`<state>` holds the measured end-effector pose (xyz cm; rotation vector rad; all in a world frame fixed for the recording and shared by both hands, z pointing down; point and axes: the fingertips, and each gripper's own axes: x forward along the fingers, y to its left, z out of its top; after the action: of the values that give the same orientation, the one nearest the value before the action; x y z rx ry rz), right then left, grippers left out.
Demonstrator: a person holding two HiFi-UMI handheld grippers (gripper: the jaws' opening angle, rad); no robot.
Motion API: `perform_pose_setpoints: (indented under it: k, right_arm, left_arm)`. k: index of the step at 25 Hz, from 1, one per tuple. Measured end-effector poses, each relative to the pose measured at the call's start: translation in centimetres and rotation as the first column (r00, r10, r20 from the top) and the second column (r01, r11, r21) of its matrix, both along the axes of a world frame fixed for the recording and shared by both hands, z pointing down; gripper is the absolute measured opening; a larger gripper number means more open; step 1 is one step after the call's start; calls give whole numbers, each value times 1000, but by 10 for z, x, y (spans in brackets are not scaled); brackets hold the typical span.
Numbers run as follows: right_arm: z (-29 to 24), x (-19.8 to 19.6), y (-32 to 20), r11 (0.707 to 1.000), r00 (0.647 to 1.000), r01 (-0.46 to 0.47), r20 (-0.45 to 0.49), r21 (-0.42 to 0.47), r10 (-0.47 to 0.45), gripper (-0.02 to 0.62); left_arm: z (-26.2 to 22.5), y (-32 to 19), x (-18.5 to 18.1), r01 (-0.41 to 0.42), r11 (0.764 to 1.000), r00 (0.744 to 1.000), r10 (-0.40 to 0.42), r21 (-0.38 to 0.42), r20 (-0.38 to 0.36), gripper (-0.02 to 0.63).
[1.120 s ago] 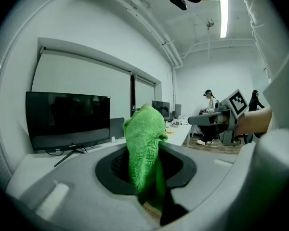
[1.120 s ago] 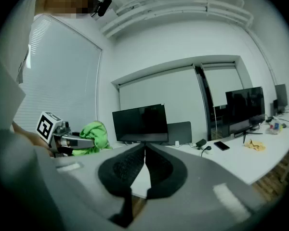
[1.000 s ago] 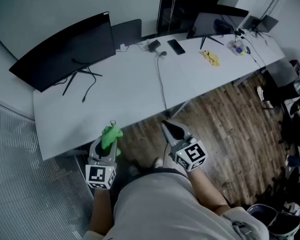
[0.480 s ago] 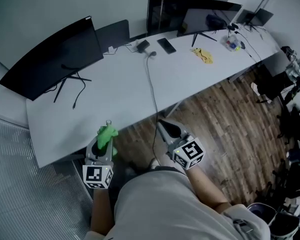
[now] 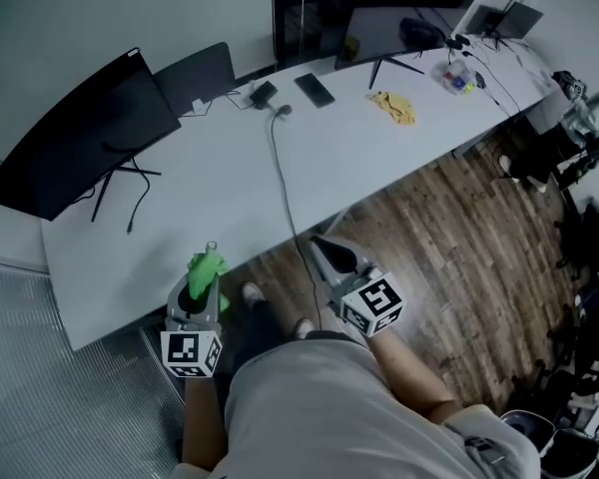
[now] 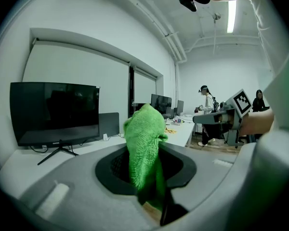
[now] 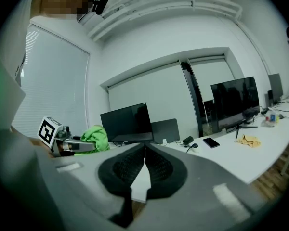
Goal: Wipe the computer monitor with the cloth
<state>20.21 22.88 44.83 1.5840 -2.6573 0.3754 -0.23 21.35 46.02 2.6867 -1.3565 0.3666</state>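
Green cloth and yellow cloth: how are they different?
The green cloth is pinched in the left gripper, off the desk; the yellow cloth lies loose on the desk. The green cloth is near the person; the yellow cloth is far off, by another monitor. Both are bunched-up cloths.

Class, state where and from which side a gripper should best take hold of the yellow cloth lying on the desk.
Probably pinch a raised fold near the middle of the yellow cloth, coming down from above: it lies crumpled and low on the desk, with bare surface around it.
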Motion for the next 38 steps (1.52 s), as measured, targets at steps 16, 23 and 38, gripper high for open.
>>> perform_pose_setpoints:
  k: [16,23,38]
  right_arm:
    - [-1,-12,-155,996,996,-76,-40,-35,74,3]
    - [-6,-48,-227,997,996,-62,-62,-49,59,3]
    - [-12,-71,-295,998,998,-25,-54,-60,22,3]
  left_arm:
    - [4,-172,-4,-94,995,994,93,-24,-50,104]
    - [5,-238,-30,-113,993,990,109,-34,-88,104]
    - [15,-299,-33,-70,993,970,44,-100,-241,104]
